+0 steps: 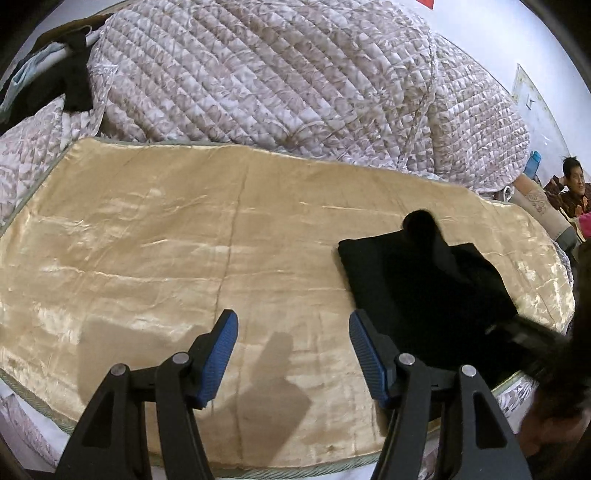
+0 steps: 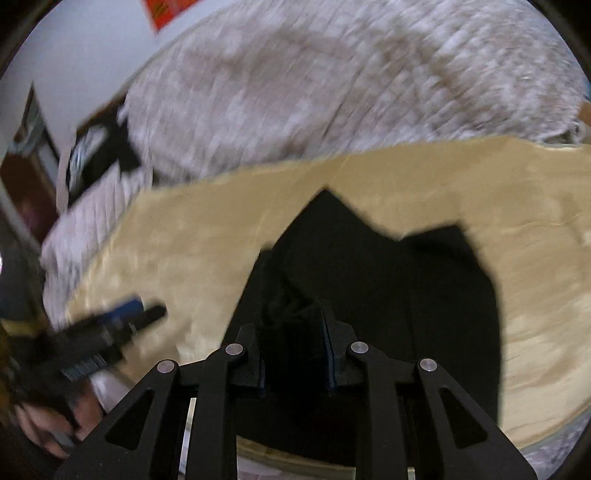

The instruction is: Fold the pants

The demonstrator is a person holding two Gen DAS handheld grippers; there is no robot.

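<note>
Bed surface covered by a shiny golden-beige satin mat with green piping; behind it, a heaped quilted bedspread, grey-pink leaf print; pale wall beyond, bearing a red patch; a seated person at far right.

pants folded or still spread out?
Folded: the black pants form a compact rectangle on the tan mat, one bunched part in the right gripper.
</note>
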